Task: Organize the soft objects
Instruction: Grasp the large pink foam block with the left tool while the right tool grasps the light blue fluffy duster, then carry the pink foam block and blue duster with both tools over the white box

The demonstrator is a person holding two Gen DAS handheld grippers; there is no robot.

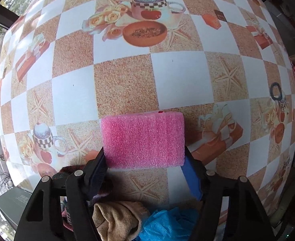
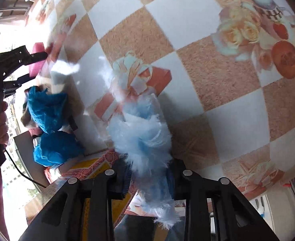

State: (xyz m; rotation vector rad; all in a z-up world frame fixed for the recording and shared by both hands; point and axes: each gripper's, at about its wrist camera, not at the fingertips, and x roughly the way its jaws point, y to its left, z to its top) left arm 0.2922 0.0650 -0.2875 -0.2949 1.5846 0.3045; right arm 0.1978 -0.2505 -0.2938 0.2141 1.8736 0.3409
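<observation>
Both hands are in the pick-up step of the tidying job. The left hand-held gripper [image 1: 145,160] is pointing down at the checked, picture-printed surface [image 1: 123,84] and is bracketing a rectangular block of pink foam sponge [image 1: 143,140]; its pads are sitting against the block's two short sides, so it appears to be clamping the sponge, which is lying flat on the surface. Nearer the left wrist camera, a tan knitted sock [image 1: 115,219] and a crumpled blue plastic cover [image 1: 163,225] are bunched together in a small heap.

The right hand-held gripper [image 2: 147,177] is pinching a fluffy pale-blue and white feathery tuft [image 2: 141,136], its jaws nearly together around the fibres. The tuft is sticking out ahead of the fingers over the surface; whether it is resting there or hanging clear is not something I can tell.

In my judgement, each hand is now needing to lift its piece cleanly and carry it to the heap, squeezing gently, since foam and fluff are both compressing easily and may slip.
</observation>
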